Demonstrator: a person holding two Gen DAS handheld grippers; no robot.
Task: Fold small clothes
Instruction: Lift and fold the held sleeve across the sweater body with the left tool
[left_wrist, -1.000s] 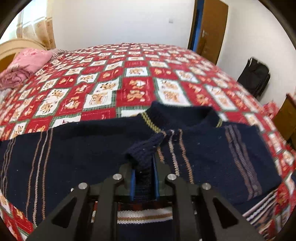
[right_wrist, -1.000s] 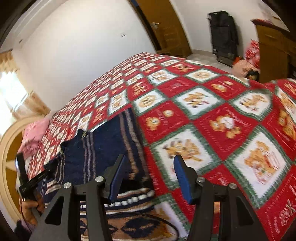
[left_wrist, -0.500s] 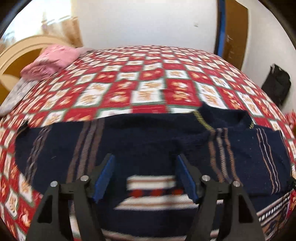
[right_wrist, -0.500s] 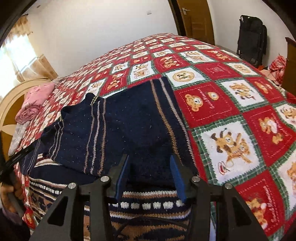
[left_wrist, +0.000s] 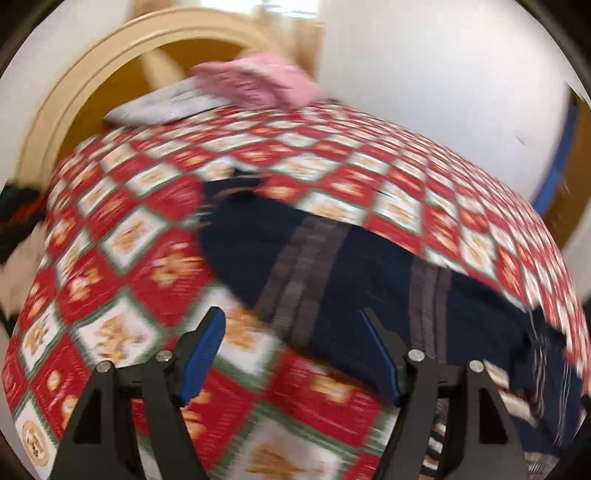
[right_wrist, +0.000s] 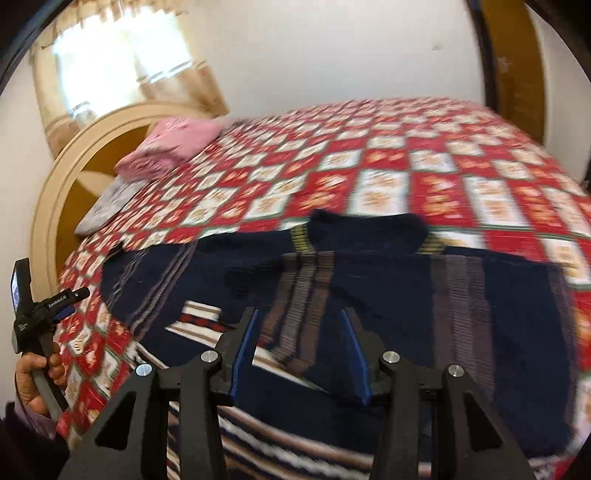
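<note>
Meanwhile I held both claws open and empty: my left gripper (left_wrist: 291, 354) hovered over the quilt (left_wrist: 155, 266), the navy sweater (right_wrist: 369, 280) lying flat toward two o'clock; my right gripper (right_wrist: 299, 350) hung above its striped middle.

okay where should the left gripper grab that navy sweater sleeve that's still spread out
Take the sleeve at its cuff end, coming in from the bedspread side, fingers straddling the edge. It lies flat and outstretched with the cuff free. The left gripper is open, just short of it.
</note>
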